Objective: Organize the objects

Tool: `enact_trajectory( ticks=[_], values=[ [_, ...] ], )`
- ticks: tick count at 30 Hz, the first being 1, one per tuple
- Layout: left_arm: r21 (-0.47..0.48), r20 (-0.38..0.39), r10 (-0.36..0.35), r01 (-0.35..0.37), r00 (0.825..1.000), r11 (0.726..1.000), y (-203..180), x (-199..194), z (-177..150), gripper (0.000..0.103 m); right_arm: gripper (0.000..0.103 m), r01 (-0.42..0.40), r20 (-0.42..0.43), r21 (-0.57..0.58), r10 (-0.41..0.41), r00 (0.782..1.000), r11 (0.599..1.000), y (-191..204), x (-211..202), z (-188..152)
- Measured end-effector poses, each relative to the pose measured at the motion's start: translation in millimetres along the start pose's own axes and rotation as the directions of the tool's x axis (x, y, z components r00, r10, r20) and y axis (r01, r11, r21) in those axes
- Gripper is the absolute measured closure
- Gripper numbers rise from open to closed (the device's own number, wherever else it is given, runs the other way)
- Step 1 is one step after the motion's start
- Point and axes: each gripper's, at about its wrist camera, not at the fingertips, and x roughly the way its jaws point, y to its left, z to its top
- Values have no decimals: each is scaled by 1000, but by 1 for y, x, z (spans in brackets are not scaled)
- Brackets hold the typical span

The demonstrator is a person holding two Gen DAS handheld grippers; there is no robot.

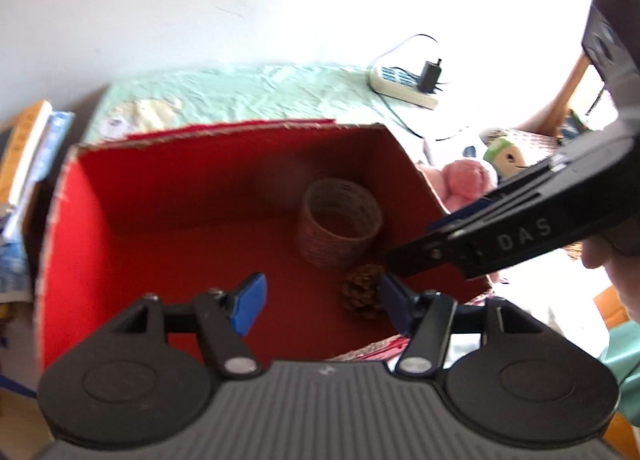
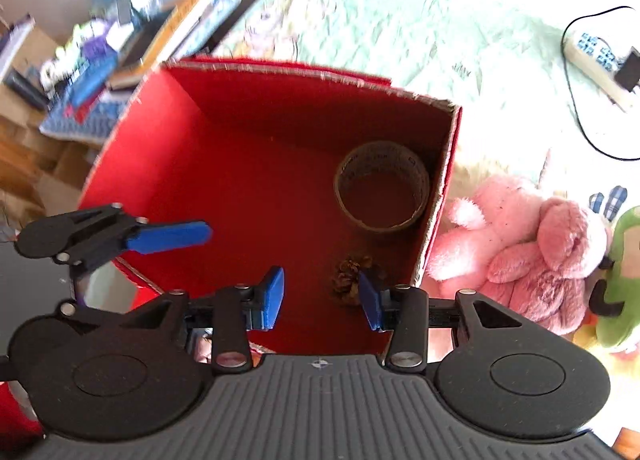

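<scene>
Right tool (image 2: 322, 302) gapes empty, pinecone (image 2: 350, 274) just beyond its right pad.

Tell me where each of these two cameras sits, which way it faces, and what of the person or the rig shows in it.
Left wrist: on the left gripper, looking down into the red box; its own open blue pads, the right gripper crossing in from the right, and part of a hand show.
Right wrist: on the right gripper, looking steeply down into the same box; its own open pads and the left gripper's blue finger at left show.
Shared: box, tape roll, pine cone, pink plush, power strip.
</scene>
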Motion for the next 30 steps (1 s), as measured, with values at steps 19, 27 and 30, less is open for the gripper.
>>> enact_trajectory(
  ticks=[19, 27, 30],
  values=[
    [-78, -45, 259, -262, 965, 962, -39, -10, -13, 26, 58, -55, 167, 94, 38, 985, 994, -7, -54, -34],
    [-128, -17, 321, -321, 947, 938, -46, -19, -21, 21, 58, -54, 228, 109, 28, 973, 993, -7, -61, -48],
    [-138, -4, 344, -341, 939, 930, -49, -22, -23, 13, 58, -52, 245, 103, 25, 969, 993, -5, -62, -53]
  ],
)
